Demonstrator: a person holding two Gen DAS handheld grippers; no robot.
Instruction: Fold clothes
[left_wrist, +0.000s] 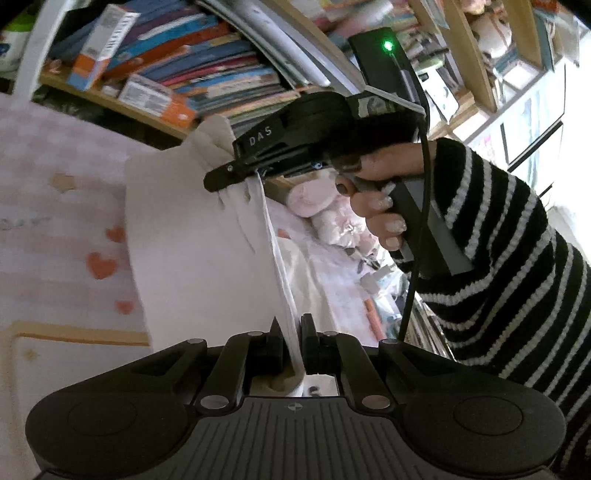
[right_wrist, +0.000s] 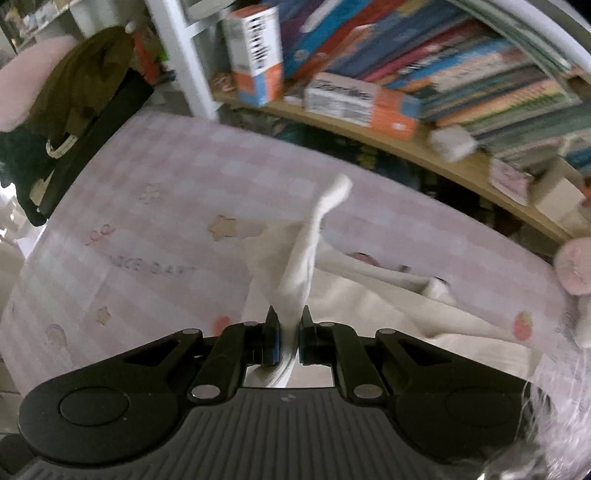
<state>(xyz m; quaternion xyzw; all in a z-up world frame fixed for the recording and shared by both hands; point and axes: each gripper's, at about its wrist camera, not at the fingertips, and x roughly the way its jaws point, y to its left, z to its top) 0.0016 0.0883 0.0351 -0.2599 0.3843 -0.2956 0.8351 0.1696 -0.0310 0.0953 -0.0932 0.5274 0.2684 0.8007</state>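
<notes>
White knit garment (left_wrist: 192, 236), soft and creased, lifted above a pink checked sheet (left_wrist: 55, 177) printed with hearts and stars; a taut edge runs between the two tools, a sleeve-like strip (right_wrist: 325, 206) trailing out, blurred. Left gripper (left_wrist: 291, 332): fingers closed on the cloth's edge. Right gripper (right_wrist: 289, 321): fingers closed on a bunched fold; seen from the left wrist, held by a hand (left_wrist: 384, 192) in a black-and-white striped sleeve (left_wrist: 517, 258). More white cloth (right_wrist: 388, 310) lies on the sheet. Behind: wooden shelf (right_wrist: 369, 136) of books (right_wrist: 480, 74).

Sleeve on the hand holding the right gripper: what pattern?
Black with thin white stripes; left wrist view.
</notes>
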